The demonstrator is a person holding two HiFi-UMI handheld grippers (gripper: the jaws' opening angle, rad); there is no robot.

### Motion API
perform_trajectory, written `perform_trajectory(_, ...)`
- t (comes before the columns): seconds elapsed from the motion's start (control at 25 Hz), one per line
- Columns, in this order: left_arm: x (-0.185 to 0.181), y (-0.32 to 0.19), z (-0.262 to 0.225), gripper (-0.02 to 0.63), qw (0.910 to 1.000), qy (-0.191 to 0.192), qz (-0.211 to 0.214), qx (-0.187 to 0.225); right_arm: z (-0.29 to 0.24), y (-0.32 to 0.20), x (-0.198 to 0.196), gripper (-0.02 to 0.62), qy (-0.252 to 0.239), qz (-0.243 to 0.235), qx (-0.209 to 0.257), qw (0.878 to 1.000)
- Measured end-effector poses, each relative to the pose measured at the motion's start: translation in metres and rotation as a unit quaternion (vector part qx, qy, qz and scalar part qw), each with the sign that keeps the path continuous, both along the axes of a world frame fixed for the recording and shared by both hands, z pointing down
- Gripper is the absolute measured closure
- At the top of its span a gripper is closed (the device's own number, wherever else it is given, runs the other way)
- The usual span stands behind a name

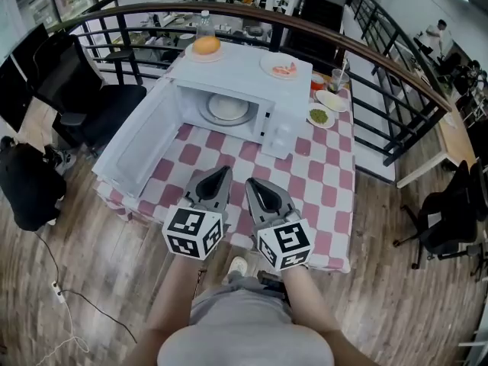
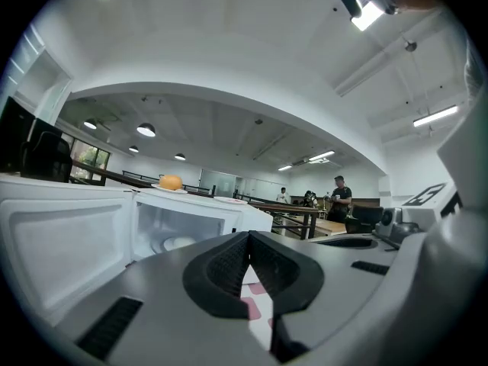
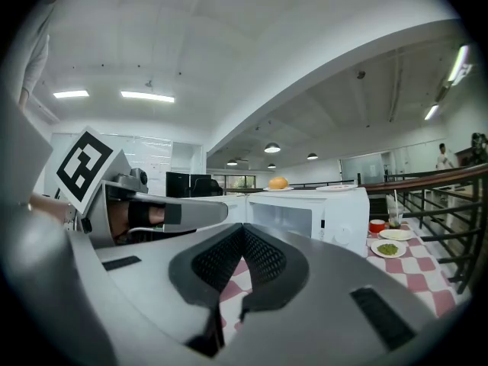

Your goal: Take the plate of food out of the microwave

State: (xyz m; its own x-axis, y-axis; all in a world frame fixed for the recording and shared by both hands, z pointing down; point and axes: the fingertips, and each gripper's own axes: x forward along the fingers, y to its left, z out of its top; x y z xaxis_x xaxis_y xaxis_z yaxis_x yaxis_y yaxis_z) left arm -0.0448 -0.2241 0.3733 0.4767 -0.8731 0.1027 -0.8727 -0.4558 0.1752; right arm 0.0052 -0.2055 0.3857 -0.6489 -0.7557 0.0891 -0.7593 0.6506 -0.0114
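Facing: the microwave [image 1: 238,65] is faced by both grippers, which are held side by side over the near table edge, well apart from it.
Left gripper [image 1: 224,172]: jaws are clenched, pads touching, nothing is grasped; only checked cloth is seen past the tips.
Right gripper [image 1: 252,183]: jaws are pressed together as well, nothing between them; the left gripper is seen just beside it in the right gripper view.
Microwave: white, set on the table [image 1: 324,181]; its door [image 1: 141,149] is swung fully open to the left.
Plate [image 1: 228,108]: white, laid flat in the middle of the open cavity; food on it cannot be made out; it is touched by neither gripper.
Microwave top: an orange round item [image 1: 207,45] is set on a dish at back left; a food plate [image 1: 284,69] with pinkish bits is set at right; a bottle [image 1: 203,21] is seen just behind the orange item.
Right of microwave: a red bowl [image 1: 317,83], a cup [image 1: 338,80], a pale plate [image 1: 332,100] and a green dish [image 1: 319,117] are grouped close together on the cloth.
Cloth: pink and white checks, spread over the whole table.
Around: a railing [image 1: 305,33] is curved behind the table; an office chair [image 1: 84,97] is parked at left; a black bag [image 1: 30,185] is left on the wooden floor.
Person: forearms and torso are seen at the bottom edge of the head view.
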Motion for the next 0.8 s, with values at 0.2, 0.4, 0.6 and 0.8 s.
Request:
perform_trajectory(0.2, -0.003, -0.028, 0.008, 0.603, 0.9986, 0.04, 0.006, -0.034, 0.004, -0.025, 0.001, 0.571, -0.004, 0.002, 0.0, 1.0)
perform_trajectory(0.4, -0.004, -0.05, 0.012, 0.601, 0.9946, 0.084, 0.012, -0.06, 0.007, -0.042, 0.005, 0.571, -0.007, 0.009, 0.001, 1.0)
perform_trajectory(0.6, -0.015, -0.066, 0.028, 0.603, 0.9882, 0.121, -0.008, -0.094, 0.012, -0.053, 0.001, 0.571, -0.005, 0.01, -0.002, 1.0)
perform_trajectory(0.8, -0.017, -0.076, 0.036, 0.603, 0.9782, 0.172, 0.002, -0.116, 0.013, -0.059, -0.006, 0.571, -0.005, 0.007, -0.006, 1.0)
